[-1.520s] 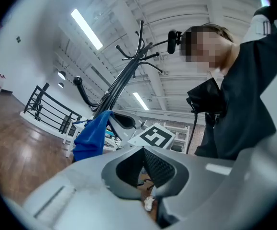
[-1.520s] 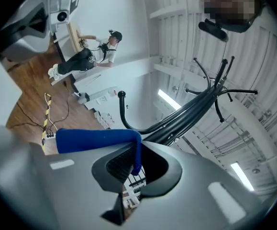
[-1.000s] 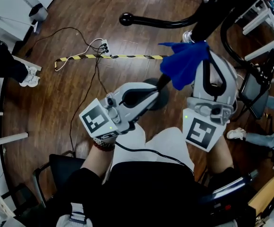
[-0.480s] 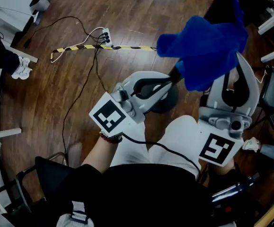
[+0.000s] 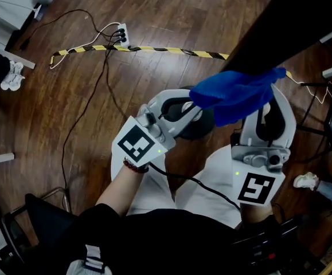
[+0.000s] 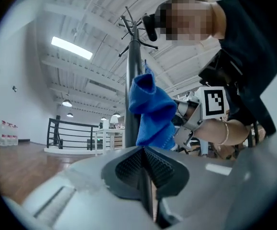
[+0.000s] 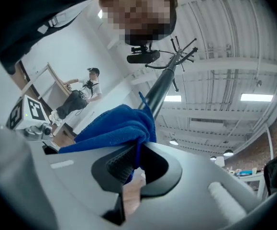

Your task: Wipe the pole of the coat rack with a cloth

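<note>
The coat rack's dark pole (image 5: 292, 22) slants from the upper right down to its round base (image 5: 203, 125) in the head view. A blue cloth (image 5: 234, 93) is bunched against the pole, with my right gripper (image 5: 263, 110) shut on it; its tips are hidden under the cloth. The right gripper view shows the cloth (image 7: 112, 128) pinched in the jaws of the right gripper (image 7: 133, 152), with the pole (image 7: 162, 87) behind. My left gripper (image 5: 197, 109) is shut and empty beside the lower pole. In the left gripper view, the pole (image 6: 132, 80) and cloth (image 6: 150, 111) rise beyond the left gripper (image 6: 145, 150).
A power strip (image 5: 121, 36) with cables and a yellow-black tape strip (image 5: 137, 49) lie on the wooden floor behind the rack. White furniture (image 5: 5, 4) and a person's shoe (image 5: 8, 76) are at the left. Another person (image 7: 83, 97) stands in the background.
The right gripper swung the cloth up toward the camera, then brought it back down against the pole. The left gripper stayed shut by the lower pole.
</note>
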The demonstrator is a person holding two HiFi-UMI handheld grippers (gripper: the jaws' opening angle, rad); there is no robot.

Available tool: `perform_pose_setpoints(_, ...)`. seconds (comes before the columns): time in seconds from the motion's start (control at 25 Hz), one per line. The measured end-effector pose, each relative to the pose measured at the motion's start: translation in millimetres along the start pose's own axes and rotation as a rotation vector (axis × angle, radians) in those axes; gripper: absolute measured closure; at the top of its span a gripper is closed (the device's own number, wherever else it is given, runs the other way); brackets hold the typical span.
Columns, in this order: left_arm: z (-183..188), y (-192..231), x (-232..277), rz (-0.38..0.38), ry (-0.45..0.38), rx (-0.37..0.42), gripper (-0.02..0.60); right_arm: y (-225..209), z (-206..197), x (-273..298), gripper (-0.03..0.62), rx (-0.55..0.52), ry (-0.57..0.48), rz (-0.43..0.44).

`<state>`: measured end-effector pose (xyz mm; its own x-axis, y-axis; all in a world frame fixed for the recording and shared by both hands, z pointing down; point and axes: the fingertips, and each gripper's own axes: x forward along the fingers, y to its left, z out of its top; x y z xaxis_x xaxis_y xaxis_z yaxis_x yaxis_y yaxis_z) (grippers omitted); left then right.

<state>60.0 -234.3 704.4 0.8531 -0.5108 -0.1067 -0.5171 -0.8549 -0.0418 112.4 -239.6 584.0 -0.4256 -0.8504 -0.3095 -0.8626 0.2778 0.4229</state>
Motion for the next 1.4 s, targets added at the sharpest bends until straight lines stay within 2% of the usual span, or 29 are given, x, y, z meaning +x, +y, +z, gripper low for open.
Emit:
perform_pose_setpoints(0.12,-26.3,3.9,4.4,0.018,0.03,0.011,0.575,10.8,-34.7,-4.2,0.574,0.023,0.049,0.016)
perform_pose_setpoints(0.32,-41.0,3.7,0.4,0.034,-0.002,-0.017,0.575,23.6,-66.8,-17.6,0.574,0.103,0.114,0.036)
perform_pose_setpoints(0.48,-56.0,16.0,-11.1,0.105,-0.032,0.003,0.575,35.2,-94.2,-23.6,0.574,0.184,0.153,0.03)
perform_pose_setpoints(0.64,-66.2,21.9,-24.3,0.139,-0.043,0.017,0.575,53.1,-130.9,-34.8,0.572,0.189,0.206,0.079)
perform_pose_setpoints(0.76,-61.7,28.7,-35.5,0.156,-0.073,0.012,0.575,67.7,-157.5,-45.0,0.574,0.183,0.274,0.081)
perform_pose_setpoints(0.96,-65.7,33.3,-29.3,0.125,-0.1,0.051,0.575,86.7,-204.3,-58.9,0.574,0.236,0.391,0.07)
perform_pose_setpoints(1.12,-77.7,26.1,-20.6,0.102,-0.06,0.034,0.575,100.6,-238.2,-70.6,0.573,0.329,0.485,0.075)
perform_pose_setpoints(1.24,-84.4,20.2,-9.6,0.055,-0.018,0.06,0.575,109.9,-266.8,-79.7,0.572,0.35,0.56,0.085)
perform_pose_setpoints(1.32,-86.4,20.3,-9.0,0.045,-0.027,0.038,0.575,116.7,-279.8,-85.6,0.572,0.329,0.596,0.064)
perform_pose_setpoints(1.4,-80.4,25.5,-15.0,0.05,-0.097,-0.028,0.574,123.5,-287.6,-89.6,0.572,0.283,0.599,0.04)
